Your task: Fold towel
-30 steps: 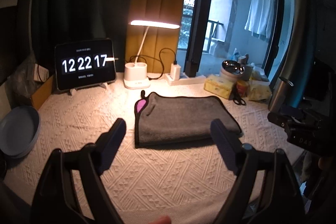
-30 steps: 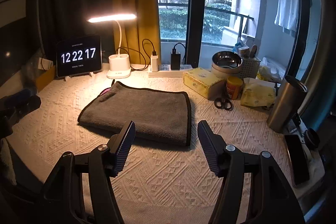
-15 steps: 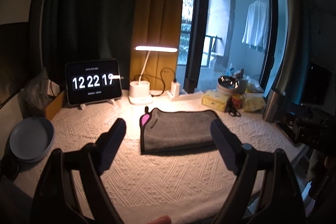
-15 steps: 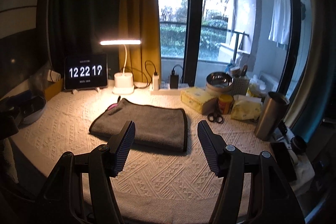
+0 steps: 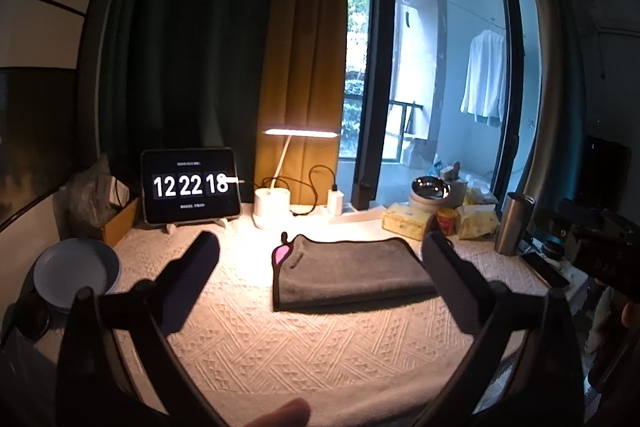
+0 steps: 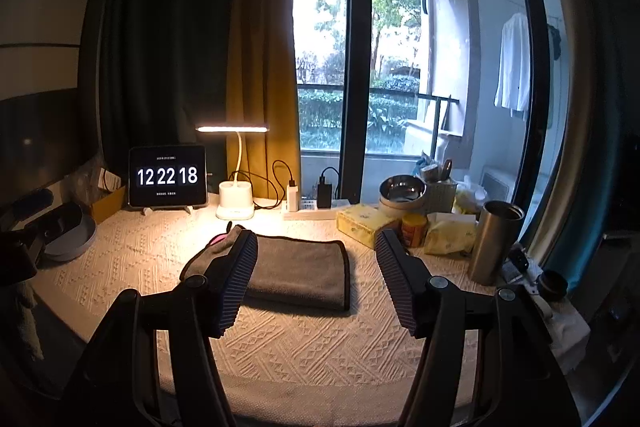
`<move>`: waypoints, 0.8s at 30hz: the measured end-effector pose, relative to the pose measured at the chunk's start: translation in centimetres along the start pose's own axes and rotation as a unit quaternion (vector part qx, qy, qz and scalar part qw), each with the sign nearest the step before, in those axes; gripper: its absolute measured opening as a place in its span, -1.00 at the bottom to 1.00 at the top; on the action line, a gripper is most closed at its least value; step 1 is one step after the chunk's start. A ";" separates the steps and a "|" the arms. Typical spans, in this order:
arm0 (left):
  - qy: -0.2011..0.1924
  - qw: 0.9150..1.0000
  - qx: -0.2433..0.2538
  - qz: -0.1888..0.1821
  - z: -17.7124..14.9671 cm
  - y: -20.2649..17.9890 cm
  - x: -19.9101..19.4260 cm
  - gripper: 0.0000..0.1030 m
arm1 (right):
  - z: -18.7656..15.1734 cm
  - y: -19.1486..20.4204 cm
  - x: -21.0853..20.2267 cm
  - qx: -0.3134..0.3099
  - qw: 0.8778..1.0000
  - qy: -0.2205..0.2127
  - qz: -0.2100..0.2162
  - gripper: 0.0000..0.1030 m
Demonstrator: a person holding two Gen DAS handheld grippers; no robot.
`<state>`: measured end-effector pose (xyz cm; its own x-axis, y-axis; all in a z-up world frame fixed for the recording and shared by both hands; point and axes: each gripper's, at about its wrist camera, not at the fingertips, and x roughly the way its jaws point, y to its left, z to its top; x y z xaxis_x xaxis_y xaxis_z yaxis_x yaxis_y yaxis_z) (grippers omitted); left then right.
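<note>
A dark grey towel (image 5: 348, 273) lies folded flat on the cream tablecloth (image 5: 280, 347), with a pink tag (image 5: 281, 253) at its far left corner. It also shows in the right wrist view (image 6: 298, 269). My left gripper (image 5: 320, 247) is open and empty, held back above the table's near edge, apart from the towel. My right gripper (image 6: 316, 247) is open and empty too, raised in front of the towel and not touching it.
A tablet clock (image 5: 191, 185) and a lit desk lamp (image 5: 272, 213) stand at the back. Blue plates (image 5: 76, 273) sit at the left. A steel bowl (image 6: 402, 189), tissue packs (image 6: 364, 223), a small can (image 6: 414, 229) and a steel tumbler (image 6: 494, 243) crowd the right.
Both grippers have pulled back and up from the table, so the towel looks smaller and farther. The towel has not moved. Both stay open.
</note>
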<state>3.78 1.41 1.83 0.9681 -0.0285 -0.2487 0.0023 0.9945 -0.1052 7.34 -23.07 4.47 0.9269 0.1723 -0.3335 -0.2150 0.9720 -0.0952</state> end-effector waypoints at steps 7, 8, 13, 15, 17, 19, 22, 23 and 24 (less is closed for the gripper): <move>-0.005 1.000 -0.003 0.019 0.1 0.2 -0.3 0.98 | 0.1 0.1 -0.2 -0.001 1.000 -0.005 0.001 0.26; -0.005 1.000 -0.002 0.021 0.1 0.3 -0.3 0.98 | 0.0 0.1 -0.3 0.000 1.000 -0.006 0.001 0.26; -0.007 1.000 0.003 0.021 0.0 0.1 -0.5 0.98 | 0.0 0.1 -0.4 0.001 1.000 -0.008 0.001 0.26; -0.006 1.000 0.005 0.020 0.0 0.0 -0.5 0.98 | 0.0 0.1 -0.4 0.000 1.000 -0.008 0.000 0.26; -0.005 1.000 0.006 0.019 0.0 -0.1 -0.5 0.98 | 0.0 0.1 -0.4 0.001 1.000 -0.008 0.001 0.26; -0.005 1.000 0.006 0.019 0.0 -0.2 -0.5 0.98 | 0.0 0.0 -0.4 0.001 1.000 -0.007 0.001 0.26; -0.005 1.000 0.006 0.019 0.0 -0.2 -0.5 0.98 | 0.0 0.0 -0.3 0.001 1.000 -0.007 0.001 0.26; -0.005 1.000 0.006 0.019 0.0 -0.2 -0.5 0.98 | 0.0 0.0 -0.4 0.001 1.000 -0.007 0.001 0.26; -0.005 1.000 0.006 0.019 0.0 -0.2 -0.6 0.98 | 0.0 0.0 -0.4 0.002 1.000 -0.006 0.002 0.26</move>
<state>3.25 1.25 2.00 0.9700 0.0093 -0.2427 -0.0305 0.9960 -0.0839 7.00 -23.09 4.55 0.9300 0.1777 -0.3217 -0.2172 0.9719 -0.0911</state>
